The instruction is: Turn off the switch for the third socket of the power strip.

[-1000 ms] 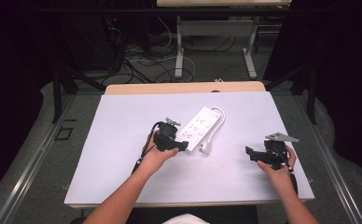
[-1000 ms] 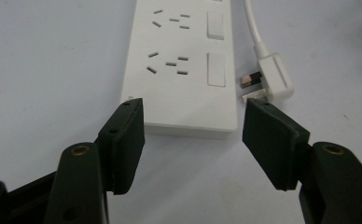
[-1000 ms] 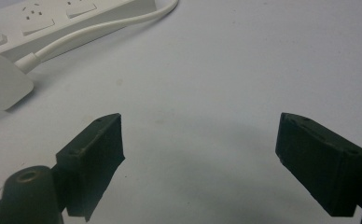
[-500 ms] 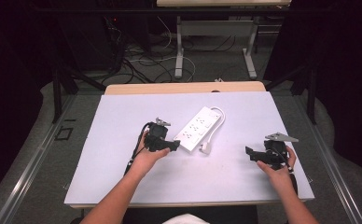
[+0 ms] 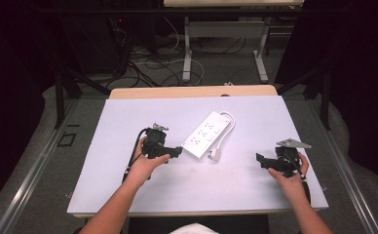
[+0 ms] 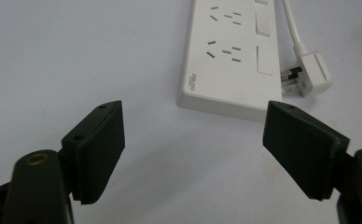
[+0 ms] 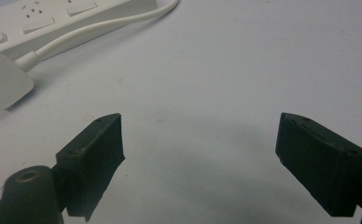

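Left claw (image 5: 177,151) approaching a white power strip (image 5: 205,134) on the pale counter (image 5: 128,117); jaws spread wide, holding nothing, near end of the strip just beyond them. Right claw (image 5: 260,160), likewise spread and holding nothing, hovers well apart to the strip's other side. For a sound grasp, centre the left jaws across the strip's narrow width, keep them level, and close on its side walls, clear of the plug (image 6: 309,72) lying just beside that end. The strip lies diagonally mid-counter: a flat body with a row of sockets and rocker switches, its cord (image 5: 228,126) looping from the far end back along one side.
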{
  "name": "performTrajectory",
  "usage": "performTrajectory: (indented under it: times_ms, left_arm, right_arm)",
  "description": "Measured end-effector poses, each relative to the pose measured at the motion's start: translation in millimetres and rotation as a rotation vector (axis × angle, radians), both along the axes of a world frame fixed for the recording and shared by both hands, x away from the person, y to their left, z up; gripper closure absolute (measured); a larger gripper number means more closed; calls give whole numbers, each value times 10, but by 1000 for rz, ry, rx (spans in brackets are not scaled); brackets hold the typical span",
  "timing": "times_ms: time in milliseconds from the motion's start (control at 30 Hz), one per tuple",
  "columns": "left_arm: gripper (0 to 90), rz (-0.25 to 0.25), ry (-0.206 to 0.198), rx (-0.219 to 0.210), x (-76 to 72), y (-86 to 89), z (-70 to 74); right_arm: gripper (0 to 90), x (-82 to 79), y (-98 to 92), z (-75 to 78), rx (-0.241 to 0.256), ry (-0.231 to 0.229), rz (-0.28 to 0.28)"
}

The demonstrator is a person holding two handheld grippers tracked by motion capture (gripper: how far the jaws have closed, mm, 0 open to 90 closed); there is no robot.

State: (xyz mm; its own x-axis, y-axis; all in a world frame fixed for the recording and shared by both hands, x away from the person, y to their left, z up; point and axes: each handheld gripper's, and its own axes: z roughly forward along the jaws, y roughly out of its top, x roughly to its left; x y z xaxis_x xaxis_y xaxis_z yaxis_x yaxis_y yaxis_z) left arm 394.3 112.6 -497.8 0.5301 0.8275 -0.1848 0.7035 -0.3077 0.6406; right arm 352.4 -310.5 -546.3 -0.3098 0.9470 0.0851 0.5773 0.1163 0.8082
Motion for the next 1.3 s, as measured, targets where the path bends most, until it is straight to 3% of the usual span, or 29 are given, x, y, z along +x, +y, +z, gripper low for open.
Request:
performTrajectory:
  times_ms: [233,567,700,967,1300]
  left_arm:
    - [126,27,-7,-23,-27,127,32]
    - [4,29,-29,-17,-78,283,42]
    - [2,48,-47,-13,-106,345,27]
    - [2,88,-44,-37,-145,511,-55]
    - [2,114,-45,-17,-183,639,-181]
  right_arm:
    - [146,1,0,-1,-1,-1,0]
    - [146,0,5,-2,1,2,-1]
    - [146,-1,8,-1,2,3,-1]
    - [146,-4,7,1,1,1,-3]
    - [145,-7,16,3,6,6,-5]
